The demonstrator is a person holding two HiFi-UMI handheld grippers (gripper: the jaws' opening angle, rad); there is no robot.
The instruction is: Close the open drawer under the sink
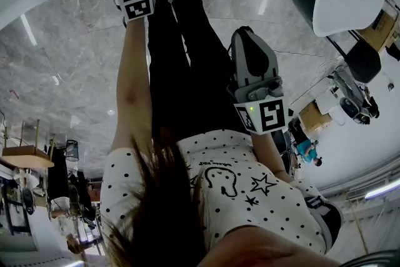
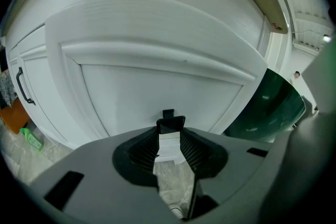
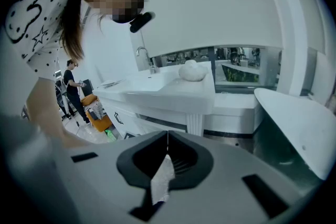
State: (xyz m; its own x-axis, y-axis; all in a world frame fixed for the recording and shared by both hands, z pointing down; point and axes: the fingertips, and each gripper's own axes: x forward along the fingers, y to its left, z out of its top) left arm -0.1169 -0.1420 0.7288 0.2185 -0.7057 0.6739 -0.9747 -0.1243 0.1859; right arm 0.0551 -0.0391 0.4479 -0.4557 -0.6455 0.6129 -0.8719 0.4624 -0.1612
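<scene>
Our left gripper [image 2: 170,124], jaws slightly apart and empty, faces the white drawer front [image 2: 157,73] just ahead, our right gripper [image 3: 167,136] closed on nothing and away from it, so an off-centre push could skew the drawer and leave it ajar.

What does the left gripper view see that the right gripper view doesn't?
Only the left gripper view: a white panelled cabinet front very close up, filling the picture, and the left gripper with its jaws a little apart and nothing between them.

Only the right gripper view: the sink top with its faucet, a person standing far back, and the right gripper with its jaws together.

Both: a black handle, an orange container and a green thing on the floor beside it.
</scene>
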